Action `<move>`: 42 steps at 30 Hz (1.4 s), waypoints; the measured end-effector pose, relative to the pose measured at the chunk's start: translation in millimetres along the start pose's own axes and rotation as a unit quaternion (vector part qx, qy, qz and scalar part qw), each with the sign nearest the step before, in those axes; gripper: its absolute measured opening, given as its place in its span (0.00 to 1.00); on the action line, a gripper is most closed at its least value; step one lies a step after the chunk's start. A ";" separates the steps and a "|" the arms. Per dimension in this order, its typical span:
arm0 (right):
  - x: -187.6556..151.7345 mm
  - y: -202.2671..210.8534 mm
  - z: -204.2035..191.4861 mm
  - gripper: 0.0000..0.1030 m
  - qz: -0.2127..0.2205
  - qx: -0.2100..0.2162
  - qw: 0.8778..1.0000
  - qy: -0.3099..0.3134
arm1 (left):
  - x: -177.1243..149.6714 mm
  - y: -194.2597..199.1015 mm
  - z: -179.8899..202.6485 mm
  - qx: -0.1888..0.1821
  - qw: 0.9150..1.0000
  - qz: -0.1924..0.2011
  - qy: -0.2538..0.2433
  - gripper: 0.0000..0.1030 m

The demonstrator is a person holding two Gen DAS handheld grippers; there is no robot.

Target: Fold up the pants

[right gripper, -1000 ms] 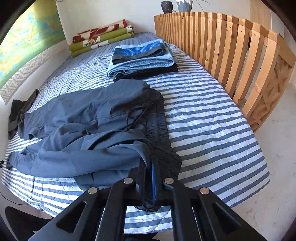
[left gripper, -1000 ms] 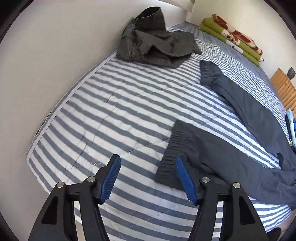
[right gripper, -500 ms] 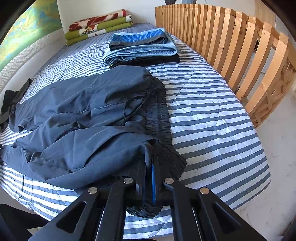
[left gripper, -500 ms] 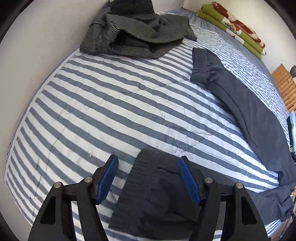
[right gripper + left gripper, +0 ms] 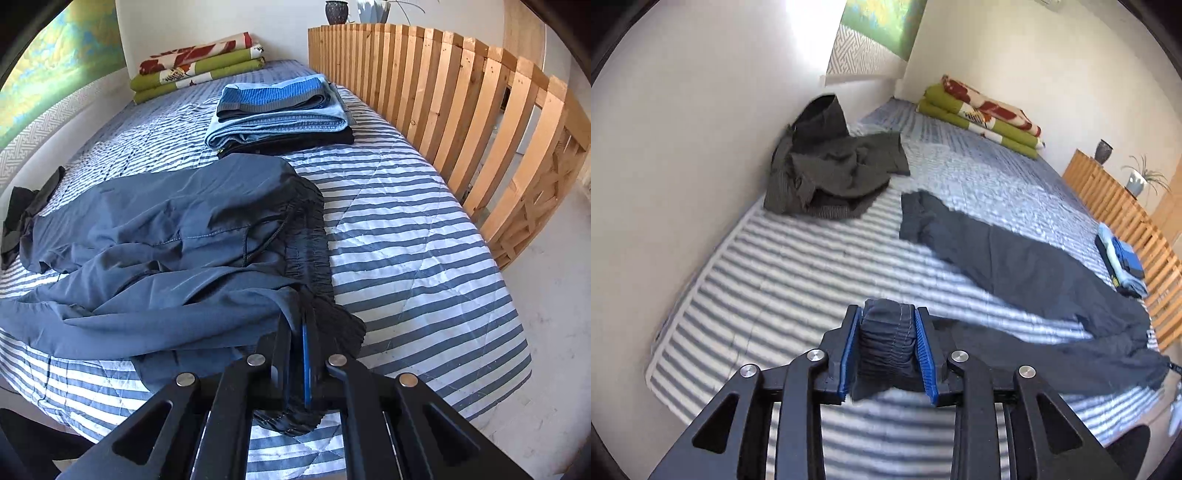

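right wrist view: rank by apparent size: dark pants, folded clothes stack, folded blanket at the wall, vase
1. dark pants, largest by far, but nearest the camera.
2. folded clothes stack.
3. folded blanket, farther back, so its rank against the stack is unsure.
4. vase, smallest, partly cropped.

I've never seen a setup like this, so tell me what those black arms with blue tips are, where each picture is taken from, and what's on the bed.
No robot: a person holds a two-finger tool in each hand, each carrying a camera looking along its fingers. In the left view, the left hand-held gripper is shut on a pants cuff. In the right view, the right hand-held gripper is shut on the waistband. The dark pants lie spread on a striped bed, with folded clothes, a blanket and a crumpled garment.
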State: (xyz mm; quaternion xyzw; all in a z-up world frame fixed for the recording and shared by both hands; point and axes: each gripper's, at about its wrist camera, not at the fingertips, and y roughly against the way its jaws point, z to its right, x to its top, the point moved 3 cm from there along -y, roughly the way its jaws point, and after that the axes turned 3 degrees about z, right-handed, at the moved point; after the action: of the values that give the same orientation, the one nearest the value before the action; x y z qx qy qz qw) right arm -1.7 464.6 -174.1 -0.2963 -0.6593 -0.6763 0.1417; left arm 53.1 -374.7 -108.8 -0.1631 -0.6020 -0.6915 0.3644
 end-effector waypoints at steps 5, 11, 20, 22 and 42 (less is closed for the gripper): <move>-9.8 -8.9 2.7 0.04 -0.017 0.002 1.000 -0.004 | -70.7 -8.8 -55.0 0.054 0.992 -0.108 0.040 0.47; 5.4 8.7 -4.2 0.08 0.007 -0.020 1.000 0.000 | -64.5 -18.5 -55.7 0.055 0.992 -0.095 0.069 0.55; 14.5 49.8 -133.7 0.30 0.065 0.051 0.976 0.200 | -65.1 -101.4 -12.9 0.084 0.982 -0.172 -0.007 0.38; 5.9 40.1 -176.9 0.31 0.043 0.099 0.962 0.252 | -68.1 -107.4 -8.5 0.097 0.981 -0.169 -0.025 0.36; -90.4 8.6 -301.8 0.01 -0.076 0.246 0.856 0.448 | 25.0 -86.2 1.6 0.123 0.988 -0.091 -0.019 0.28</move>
State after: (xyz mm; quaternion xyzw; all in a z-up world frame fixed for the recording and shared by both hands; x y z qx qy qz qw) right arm 9.7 151.3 -206.6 0.1339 -0.6901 -0.5601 0.4383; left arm -24.7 -380.0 -153.3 -0.0747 -0.7017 -0.6391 0.3059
